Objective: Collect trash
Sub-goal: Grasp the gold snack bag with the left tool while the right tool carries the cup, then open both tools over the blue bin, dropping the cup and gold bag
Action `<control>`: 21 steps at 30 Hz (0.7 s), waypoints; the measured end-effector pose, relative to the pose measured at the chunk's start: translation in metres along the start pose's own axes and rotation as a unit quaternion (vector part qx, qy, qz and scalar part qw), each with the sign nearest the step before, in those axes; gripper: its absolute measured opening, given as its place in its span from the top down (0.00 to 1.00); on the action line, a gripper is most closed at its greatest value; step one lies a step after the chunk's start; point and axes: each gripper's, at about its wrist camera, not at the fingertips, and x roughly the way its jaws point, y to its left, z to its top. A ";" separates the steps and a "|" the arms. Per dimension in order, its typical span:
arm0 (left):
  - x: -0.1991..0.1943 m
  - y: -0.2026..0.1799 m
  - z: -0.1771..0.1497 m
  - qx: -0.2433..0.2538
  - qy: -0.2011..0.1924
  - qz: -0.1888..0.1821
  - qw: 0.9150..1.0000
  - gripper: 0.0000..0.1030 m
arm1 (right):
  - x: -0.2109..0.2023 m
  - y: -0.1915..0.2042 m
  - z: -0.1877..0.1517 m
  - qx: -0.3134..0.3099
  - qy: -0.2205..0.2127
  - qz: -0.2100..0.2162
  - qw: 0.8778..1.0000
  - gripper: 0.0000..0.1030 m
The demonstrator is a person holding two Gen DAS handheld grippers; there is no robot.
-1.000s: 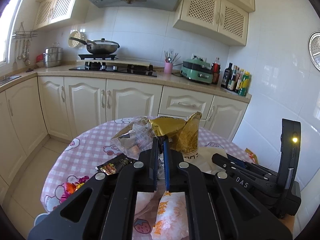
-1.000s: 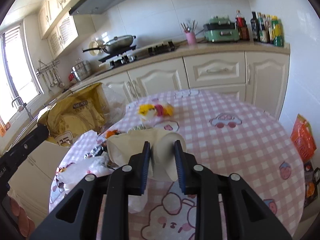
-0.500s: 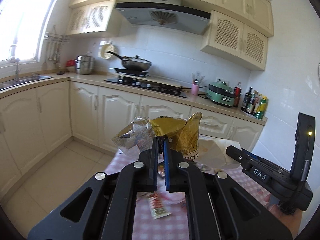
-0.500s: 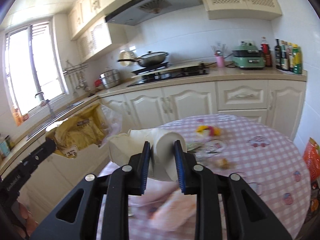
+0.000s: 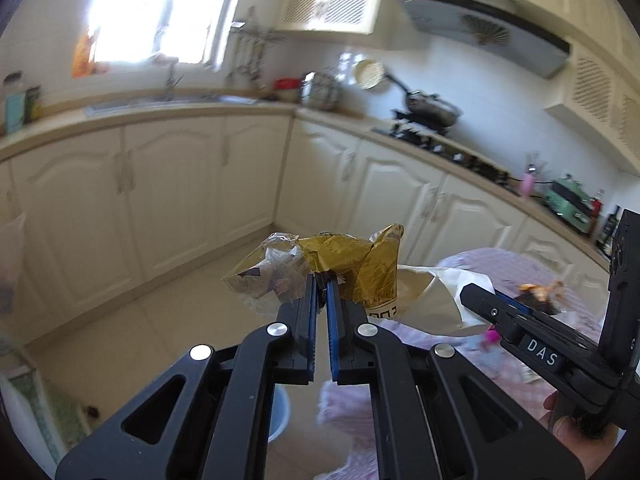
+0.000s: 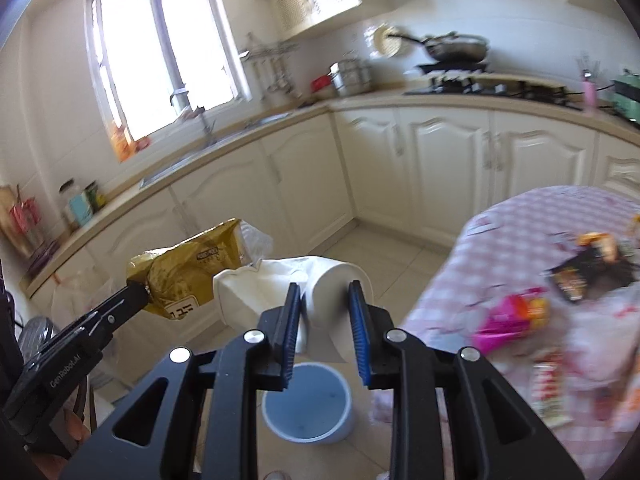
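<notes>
My left gripper (image 5: 322,280) is shut on a crumpled gold foil wrapper (image 5: 352,260) with clear plastic clinging to it, held in the air over the floor; the wrapper also shows in the right wrist view (image 6: 184,276). My right gripper (image 6: 325,300) is shut on a white paper cup (image 6: 336,300) wrapped in crumpled white paper (image 6: 256,292), held above a light blue trash bin (image 6: 308,404) on the floor. The bin's rim peeks out under the left gripper (image 5: 278,412). More wrappers (image 6: 580,272) lie on the pink checked table (image 6: 520,232).
Cream kitchen cabinets (image 5: 180,192) and a countertop run along the walls, with a sink under the window (image 6: 160,52) and a stove with a pan (image 6: 456,48). A tiled floor (image 5: 132,320) lies between table and cabinets. A pink packet (image 6: 508,316) sits near the table edge.
Both grippers have swung left away from the table with their loads. The blue bin has come into view below them.
</notes>
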 end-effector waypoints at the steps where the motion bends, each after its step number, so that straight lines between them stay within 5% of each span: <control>1: 0.008 0.012 -0.001 -0.007 0.009 0.013 1.000 0.96 | 0.012 0.008 -0.002 -0.003 0.009 0.006 1.000 0.77; 8: 0.067 0.092 -0.016 -0.052 0.055 0.078 0.994 0.96 | 0.123 0.041 -0.023 -0.019 0.089 0.029 0.995 0.77; 15: 0.107 0.138 -0.042 -0.073 0.090 0.099 0.988 0.96 | 0.218 0.056 -0.054 0.000 0.159 0.055 0.986 0.72; 21: 0.136 0.150 -0.062 -0.079 0.122 0.096 0.985 0.96 | 0.243 0.058 -0.070 -0.009 0.182 0.041 0.982 0.63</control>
